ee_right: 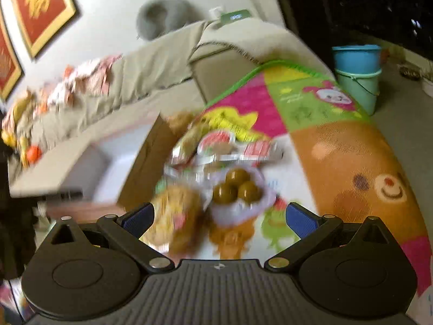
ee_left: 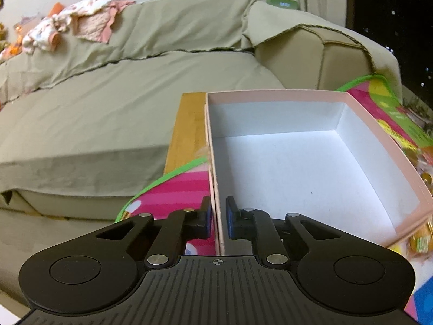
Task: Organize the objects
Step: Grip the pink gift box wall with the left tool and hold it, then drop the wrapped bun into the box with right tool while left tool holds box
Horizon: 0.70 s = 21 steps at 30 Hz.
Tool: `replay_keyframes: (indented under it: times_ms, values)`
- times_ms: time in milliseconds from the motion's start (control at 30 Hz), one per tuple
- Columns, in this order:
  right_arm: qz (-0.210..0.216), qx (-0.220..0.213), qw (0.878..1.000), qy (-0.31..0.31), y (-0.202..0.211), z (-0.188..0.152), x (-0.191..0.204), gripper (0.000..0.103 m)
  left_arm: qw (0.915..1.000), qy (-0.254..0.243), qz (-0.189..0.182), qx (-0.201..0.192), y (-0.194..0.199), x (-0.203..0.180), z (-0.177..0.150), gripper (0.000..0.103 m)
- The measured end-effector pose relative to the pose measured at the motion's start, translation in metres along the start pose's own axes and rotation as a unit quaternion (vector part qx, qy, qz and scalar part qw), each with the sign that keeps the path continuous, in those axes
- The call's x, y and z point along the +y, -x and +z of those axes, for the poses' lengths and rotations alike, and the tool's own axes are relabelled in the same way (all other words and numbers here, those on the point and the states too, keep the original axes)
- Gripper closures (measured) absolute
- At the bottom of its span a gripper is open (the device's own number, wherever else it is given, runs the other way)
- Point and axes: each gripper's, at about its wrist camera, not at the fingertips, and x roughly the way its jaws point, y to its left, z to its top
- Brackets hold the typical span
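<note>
The left gripper (ee_left: 218, 214) is clamped on the near-left wall of the box (ee_left: 351, 113), one pad outside and one inside, so the pink box is steadied where it sits on the bright mat (ee_left: 173, 187), its far-left corner by a wooden board (ee_left: 189, 124) at the mat's edge. The box is white inside and holds nothing yet. The right gripper (ee_right: 219, 216) has its jaws wide apart and nothing between the pads; it hangs over a heap of snack packets (ee_right: 224, 146) in the middle of the mat, the nearest a clear pack of three brown balls (ee_right: 238, 187) with a yellowish bag (ee_right: 176, 216) just beside it. That view is smeared, so labels and exact edges are hard to read. I take this as the opening step of the sorting: one hand bracing the box, the other picking a first packet. The next move would call for lowering the open jaws squarely over one packet, closing on it alone without dragging its neighbours, then carrying it across into the box.
</note>
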Motion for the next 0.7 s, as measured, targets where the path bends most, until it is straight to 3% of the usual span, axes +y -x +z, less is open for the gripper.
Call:
replay_keyframes:
  times_ms: [100, 167, 200, 400, 500, 567, 667, 700]
  values:
    - [-0.008, -0.006, 1.000, 0.016, -0.006, 0.022, 0.002, 0.000, 0.9999, 0.010, -0.005, 0.002, -0.001, 0.001, -0.002, 0.092]
    - [-0.014, 0.001, 0.998, 0.064, -0.021, 0.053, 0.014, 0.000, 0.9998, 0.014, -0.008, 0.009, -0.002, 0.003, -0.004, 0.092]
    - [-0.021, 0.023, 0.995, 0.096, -0.047, 0.084, 0.029, 0.000, 0.9999, 0.010, -0.007, 0.010, -0.002, 0.003, -0.005, 0.092]
    - [0.022, 0.081, 0.994, 0.075, -0.141, 0.158, 0.070, 0.005, 0.9997, 0.011, -0.014, 0.015, -0.001, 0.005, -0.004, 0.091]
    - [0.013, 0.087, 0.992, 0.091, -0.175, 0.167, 0.095, 0.005, 0.9998, 0.008, -0.013, 0.016, -0.003, 0.004, -0.002, 0.092]
    - [-0.001, 0.136, 0.988, 0.073, -0.239, 0.172, 0.116, 0.005, 0.9998, 0.006, -0.012, 0.017, -0.006, 0.004, -0.001, 0.092]
    - [0.002, 0.187, 0.981, 0.053, -0.279, 0.168, 0.113, 0.005, 0.9997, 0.007, -0.016, 0.016, -0.007, 0.005, 0.000, 0.091]
    - [-0.008, 0.198, 0.978, 0.065, -0.286, 0.165, 0.112, 0.010, 0.9997, 0.008, -0.020, 0.015, -0.007, 0.006, -0.001, 0.091]
